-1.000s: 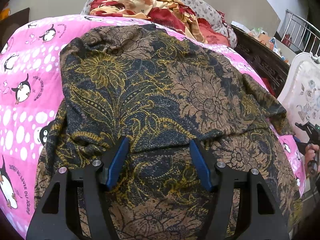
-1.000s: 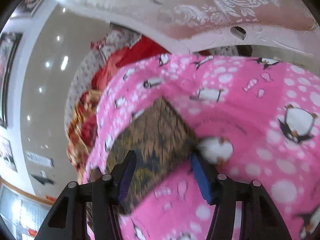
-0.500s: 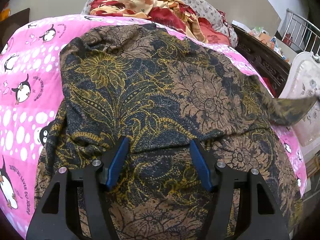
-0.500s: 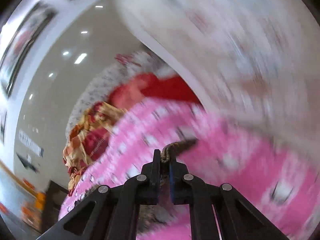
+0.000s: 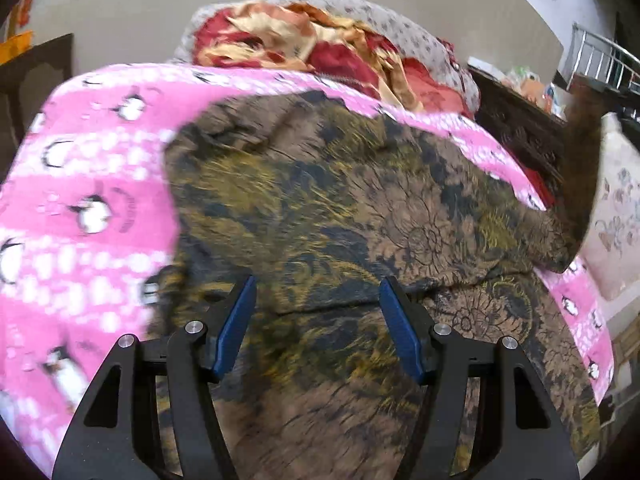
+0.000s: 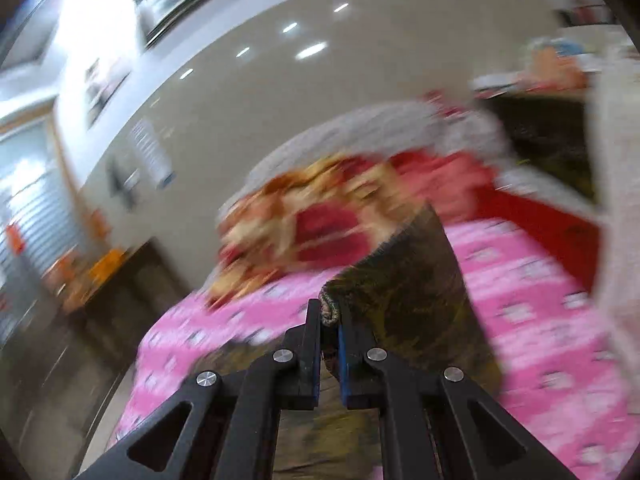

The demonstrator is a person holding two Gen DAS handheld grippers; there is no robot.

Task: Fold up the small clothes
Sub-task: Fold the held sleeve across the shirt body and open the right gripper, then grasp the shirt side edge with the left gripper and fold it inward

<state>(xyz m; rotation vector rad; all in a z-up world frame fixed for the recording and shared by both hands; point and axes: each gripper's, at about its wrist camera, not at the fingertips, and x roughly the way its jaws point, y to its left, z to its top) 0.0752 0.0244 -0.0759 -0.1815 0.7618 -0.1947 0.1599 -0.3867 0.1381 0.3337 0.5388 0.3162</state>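
Your right gripper [image 6: 329,322] pinches the soft, light garment [image 5: 340,216] by its bunched edge between closed fingers, while your left gripper [image 5: 316,320] hangs open above it.

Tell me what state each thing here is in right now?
Left tongs: open, empty, over the garment.
Right tongs: shut on a garment edge, lifted.
Dark gold-and-brown floral garment: spread on the blanket, one edge raised.
Pink penguin-print blanket: lying flat beneath the garment.
Red-and-cream crumpled cloth: heaped, unfolded.
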